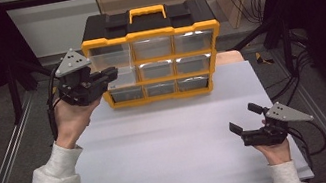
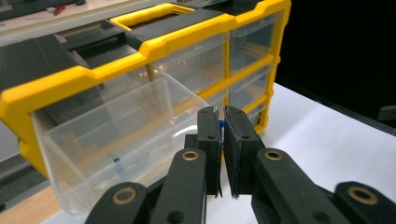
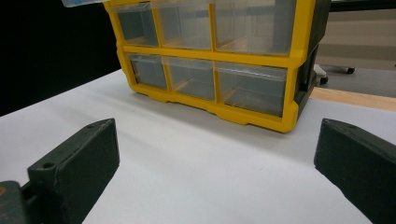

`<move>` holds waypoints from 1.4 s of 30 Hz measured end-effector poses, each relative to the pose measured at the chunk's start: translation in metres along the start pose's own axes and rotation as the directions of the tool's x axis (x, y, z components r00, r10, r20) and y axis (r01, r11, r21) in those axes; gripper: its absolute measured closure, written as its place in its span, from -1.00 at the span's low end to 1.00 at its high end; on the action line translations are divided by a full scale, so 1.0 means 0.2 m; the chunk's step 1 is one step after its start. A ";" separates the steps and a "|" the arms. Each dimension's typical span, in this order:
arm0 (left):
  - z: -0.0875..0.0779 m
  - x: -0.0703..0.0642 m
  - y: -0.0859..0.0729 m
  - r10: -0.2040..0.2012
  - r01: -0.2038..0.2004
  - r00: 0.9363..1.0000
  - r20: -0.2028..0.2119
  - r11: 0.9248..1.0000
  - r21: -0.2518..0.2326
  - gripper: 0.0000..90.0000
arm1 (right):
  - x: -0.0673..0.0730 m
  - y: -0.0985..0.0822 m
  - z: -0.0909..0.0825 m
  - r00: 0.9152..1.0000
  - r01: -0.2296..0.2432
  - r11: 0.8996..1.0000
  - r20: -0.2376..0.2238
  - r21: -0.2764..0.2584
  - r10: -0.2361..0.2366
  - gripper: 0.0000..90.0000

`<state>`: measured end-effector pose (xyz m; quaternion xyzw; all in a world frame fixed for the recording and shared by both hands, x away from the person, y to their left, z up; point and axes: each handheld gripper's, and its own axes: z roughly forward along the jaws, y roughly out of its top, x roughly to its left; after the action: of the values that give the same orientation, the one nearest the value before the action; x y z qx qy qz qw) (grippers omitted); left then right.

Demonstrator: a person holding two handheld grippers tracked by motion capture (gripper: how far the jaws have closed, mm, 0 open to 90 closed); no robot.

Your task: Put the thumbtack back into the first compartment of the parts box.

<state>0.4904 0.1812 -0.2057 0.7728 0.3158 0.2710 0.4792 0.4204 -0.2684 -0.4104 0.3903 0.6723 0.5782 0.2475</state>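
Note:
A yellow and black organiser (image 1: 151,35) (image 2: 154,44) (image 3: 294,70) with clear drawers stands at the back of the white table (image 1: 170,146). One clear drawer (image 2: 116,126) (image 1: 120,77) in its left column is pulled out. My left gripper (image 1: 113,73) (image 2: 220,114) hovers just above that drawer's front, jaws shut, with a tiny blue piece (image 2: 221,124) showing between the tips. Another blue speck (image 2: 116,161) lies inside the drawer. At the table's right front my right gripper (image 1: 242,117) (image 3: 217,154) is open and holds nothing, pointing at the organiser.
Metal rails (image 1: 6,165) run along both sides of the table. Cables (image 1: 295,73) hang at the right. The organiser's yellow carry handle (image 1: 147,11) sits on its black lid. A strip of wooden surface (image 3: 355,98) shows right of the organiser.

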 end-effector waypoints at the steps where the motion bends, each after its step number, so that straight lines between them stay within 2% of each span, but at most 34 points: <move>1: 0.01 0.01 0.01 0.000 0.000 1.000 -0.004 1.000 -0.001 0.89 | 0.00 0.00 0.00 1.000 0.002 1.000 -0.001 0.000 -0.002 -0.99; 11: 0.06 0.07 0.04 0.003 -0.003 1.000 -0.028 1.000 0.004 0.89 | 0.00 0.00 0.00 1.000 0.003 1.000 -0.004 0.000 -0.003 -0.99; 20: 0.11 0.11 0.04 -0.016 0.016 0.998 -0.055 1.000 0.004 0.89 | 0.00 0.00 0.01 1.000 0.002 1.000 -0.004 -0.002 -0.002 -0.99; 35: 0.20 0.17 0.02 -0.020 0.024 0.994 -0.105 0.999 0.042 0.89 | 0.00 0.00 0.00 1.000 0.003 1.000 -0.006 0.001 -0.003 -0.99; 40: 0.23 0.17 0.02 -0.015 0.022 0.993 -0.115 0.998 0.063 0.89 | 0.00 0.00 0.00 1.000 0.003 1.000 -0.008 0.001 -0.003 -0.99; 41: 0.23 0.18 0.02 -0.002 0.011 0.993 -0.114 0.997 0.078 0.89 | 0.00 0.00 0.00 1.000 0.004 1.000 -0.006 0.001 -0.004 -0.99; 42: 0.24 0.17 0.01 -0.015 0.023 0.993 -0.116 0.997 0.068 0.89 | 0.00 0.00 0.00 1.000 0.004 1.000 -0.005 0.002 -0.004 -0.99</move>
<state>0.5486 0.1790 -0.2180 0.7690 0.3593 0.2995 0.4356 0.4208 -0.2679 -0.4111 0.3877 0.6745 0.5780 0.2464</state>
